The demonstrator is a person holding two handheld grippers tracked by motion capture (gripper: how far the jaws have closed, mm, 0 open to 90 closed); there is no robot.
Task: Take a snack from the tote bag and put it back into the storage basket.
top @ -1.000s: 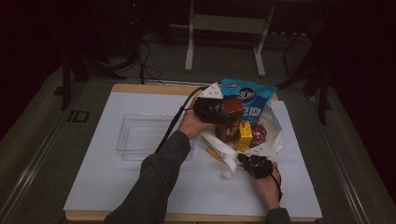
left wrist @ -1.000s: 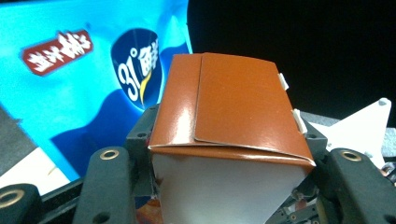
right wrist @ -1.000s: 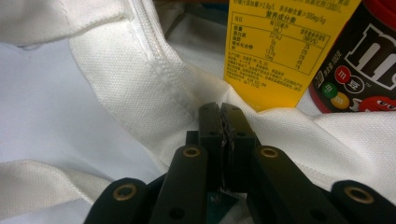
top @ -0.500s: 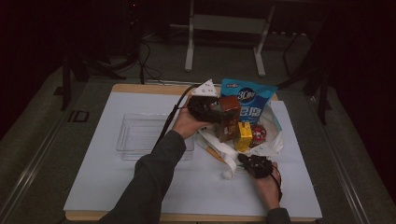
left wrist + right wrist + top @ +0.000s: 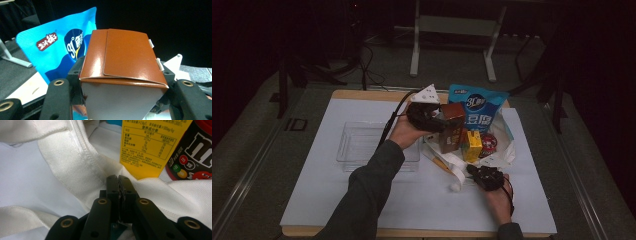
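A brown carton (image 5: 453,126) with a white side (image 5: 120,100) stands upright between the jaws of my left gripper (image 5: 443,124), which is shut on it just above the left part of a white cloth bag (image 5: 507,150). In the left gripper view the carton's brown top (image 5: 125,57) rises between the two black jaws of that left gripper (image 5: 122,86). My right gripper (image 5: 473,170) is shut on the bag's near hem (image 5: 82,165), its tips (image 5: 119,181) pressed together on the fabric. Inside the bag stand a yellow carton (image 5: 472,146) and a red M&M's pack (image 5: 488,144).
A blue snack pouch (image 5: 478,106) leans upright at the bag's far side, right behind the brown carton (image 5: 57,50). An empty clear plastic tray (image 5: 362,145) lies left of the bag on the white mat (image 5: 322,200). The yellow carton (image 5: 150,142) and M&M's pack (image 5: 192,152) sit just beyond my right gripper.
My left gripper has drawn the brown carton leftward, away from the blue pouch and toward the tray. The right gripper has stayed shut on the bag's hem.
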